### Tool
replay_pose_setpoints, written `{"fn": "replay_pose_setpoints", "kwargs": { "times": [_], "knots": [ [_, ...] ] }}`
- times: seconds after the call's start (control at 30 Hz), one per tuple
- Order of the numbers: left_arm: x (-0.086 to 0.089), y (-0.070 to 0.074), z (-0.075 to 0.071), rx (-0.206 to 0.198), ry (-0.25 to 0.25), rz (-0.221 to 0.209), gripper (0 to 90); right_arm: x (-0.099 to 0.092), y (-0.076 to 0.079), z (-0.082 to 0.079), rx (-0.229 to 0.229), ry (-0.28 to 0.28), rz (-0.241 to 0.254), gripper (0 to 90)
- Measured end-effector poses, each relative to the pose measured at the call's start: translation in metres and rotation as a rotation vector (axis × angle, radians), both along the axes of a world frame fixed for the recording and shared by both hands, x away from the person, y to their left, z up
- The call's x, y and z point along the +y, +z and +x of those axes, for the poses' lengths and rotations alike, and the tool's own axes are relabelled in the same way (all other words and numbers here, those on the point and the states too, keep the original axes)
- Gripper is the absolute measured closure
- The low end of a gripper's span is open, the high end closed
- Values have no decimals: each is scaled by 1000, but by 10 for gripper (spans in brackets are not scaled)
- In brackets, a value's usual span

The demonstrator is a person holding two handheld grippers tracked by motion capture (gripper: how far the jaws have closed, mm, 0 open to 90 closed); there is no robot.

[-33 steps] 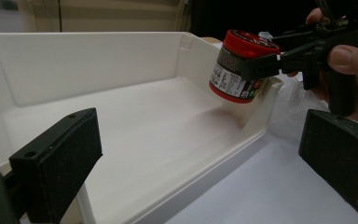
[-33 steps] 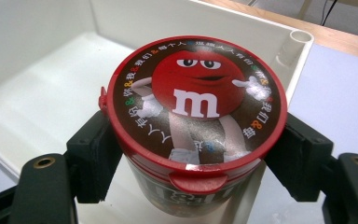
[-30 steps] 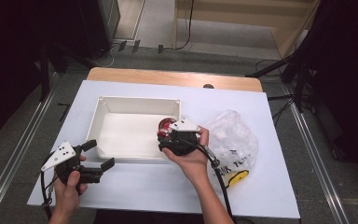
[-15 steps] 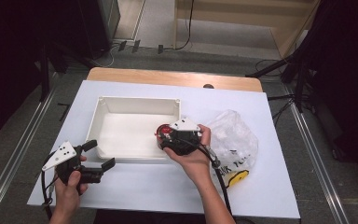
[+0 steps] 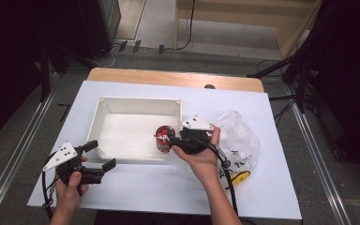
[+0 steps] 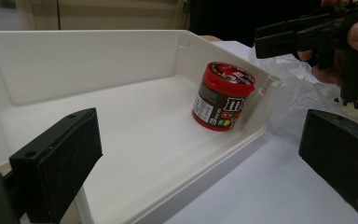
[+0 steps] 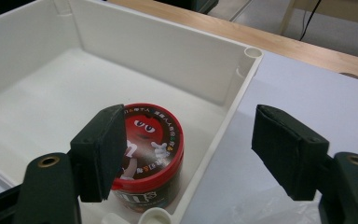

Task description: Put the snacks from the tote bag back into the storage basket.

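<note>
A small round candy tub with a red lid and dark printed label (image 6: pixel 223 97) stands upright in the near right corner of the shallow white plastic tray (image 5: pixel 122 105), close against the right wall and free of any grip. The right gripper (image 5: pixel 171 140) hovers just above and to the right of it with its jaws spread wide; in the right gripper view one pad hangs over the lid while the other is out over the white table sheet (image 5: pixel 262 187), so the tray's wall lies between them and nothing is pinched. The left gripper (image 5: pixel 99 157) rests at the tray's near left corner, likewise released and holding nothing.

The likeliest trouble, as I judge it, comes on drawing the right gripper away: a low jaw could catch the red lid or the tray's rim and tip the tub, or drag the light tray across the sheet. The trailing cable could also snag the crumpled clear plastic bag (image 5: pixel 236 136) lying just to the right, beside a small yellow item (image 5: pixel 238 177).

Open room lies upward and toward the near edge of the sheet; the tray's middle and left are bare.
</note>
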State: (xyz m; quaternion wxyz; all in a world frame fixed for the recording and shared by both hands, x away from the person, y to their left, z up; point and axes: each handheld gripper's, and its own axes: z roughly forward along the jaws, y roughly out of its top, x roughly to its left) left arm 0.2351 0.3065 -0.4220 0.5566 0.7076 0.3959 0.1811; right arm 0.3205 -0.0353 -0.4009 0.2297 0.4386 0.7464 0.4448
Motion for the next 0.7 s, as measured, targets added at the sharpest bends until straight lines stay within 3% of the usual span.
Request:
{"fn": "replay_pose_setpoints", "kwargs": {
  "times": [0.7],
  "knots": [
    [-7, -4, 5, 8, -20, 20, 0, -49, 4, -7, -8, -73, 55, 268]
  ]
}}
